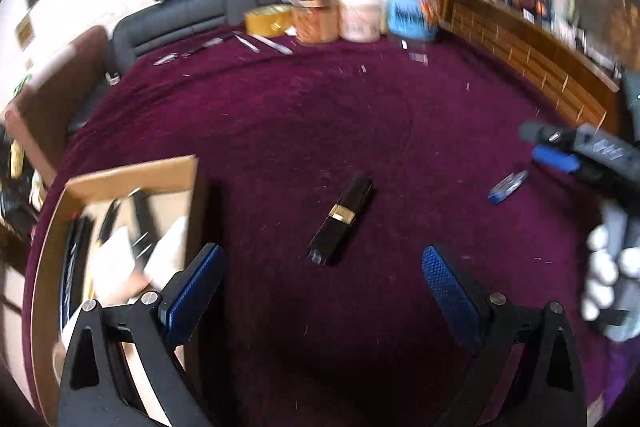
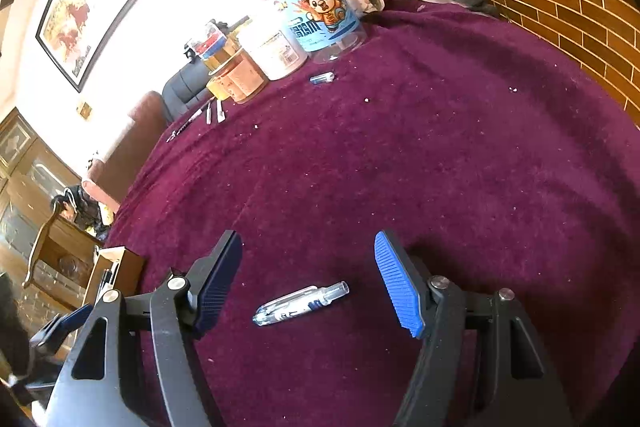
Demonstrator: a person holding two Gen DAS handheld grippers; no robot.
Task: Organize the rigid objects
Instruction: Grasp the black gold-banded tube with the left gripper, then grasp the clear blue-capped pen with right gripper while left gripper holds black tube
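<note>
A black tube with a gold band (image 1: 341, 218) lies on the purple cloth just ahead of my open, empty left gripper (image 1: 322, 287). A clear and blue pen (image 2: 301, 305) lies between the fingers of my open right gripper (image 2: 308, 283), which is low over the cloth. The pen also shows in the left wrist view (image 1: 507, 181), with the right gripper (image 1: 568, 151) above it. A cardboard box (image 1: 132, 174) holding pens and white items sits at the left, next to my left finger (image 1: 196, 291).
Jars and tubs (image 1: 360, 11) stand at the table's far edge, with a blue-label jar (image 2: 324, 15) among them. Metal tools (image 1: 256, 43) lie near them. A small clear cap (image 2: 322, 78) lies on the cloth. A brick-pattern wall (image 2: 560, 7) is on the right.
</note>
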